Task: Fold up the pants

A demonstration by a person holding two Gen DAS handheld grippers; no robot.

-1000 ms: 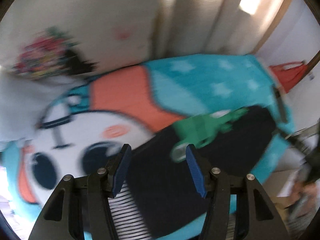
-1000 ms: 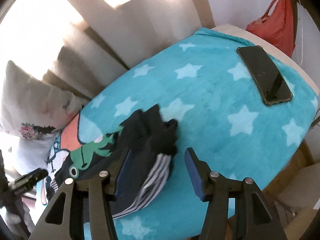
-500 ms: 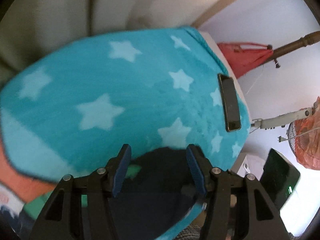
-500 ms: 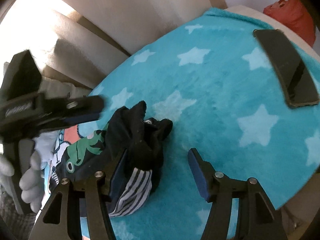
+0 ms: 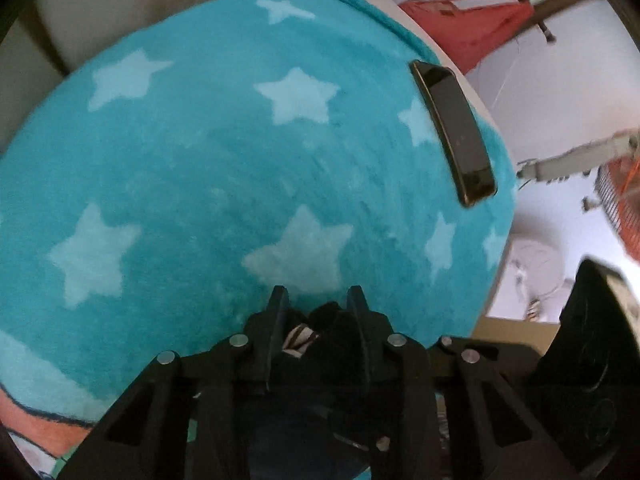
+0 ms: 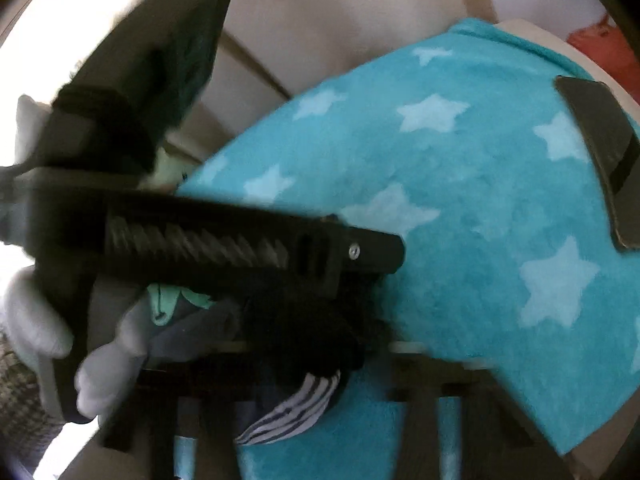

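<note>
The dark pants with a striped waistband and a green frog print lie bunched on a teal star blanket. My left gripper has its fingers narrowed around a bunch of the dark fabric. In the right wrist view the left gripper's body crosses in front, held by a gloved hand. My right gripper's own fingers are blurred at the bottom of that view, and I cannot tell how they stand.
A black phone lies near the blanket's far right edge; it also shows in the right wrist view. A red bag hangs beyond the bed. A fan stands at the right. Cushions back the bed.
My left gripper swung over to the pants' bunched end and narrowed onto the dark fabric. It now crosses the right wrist view. The right gripper moved closer to the pants.
</note>
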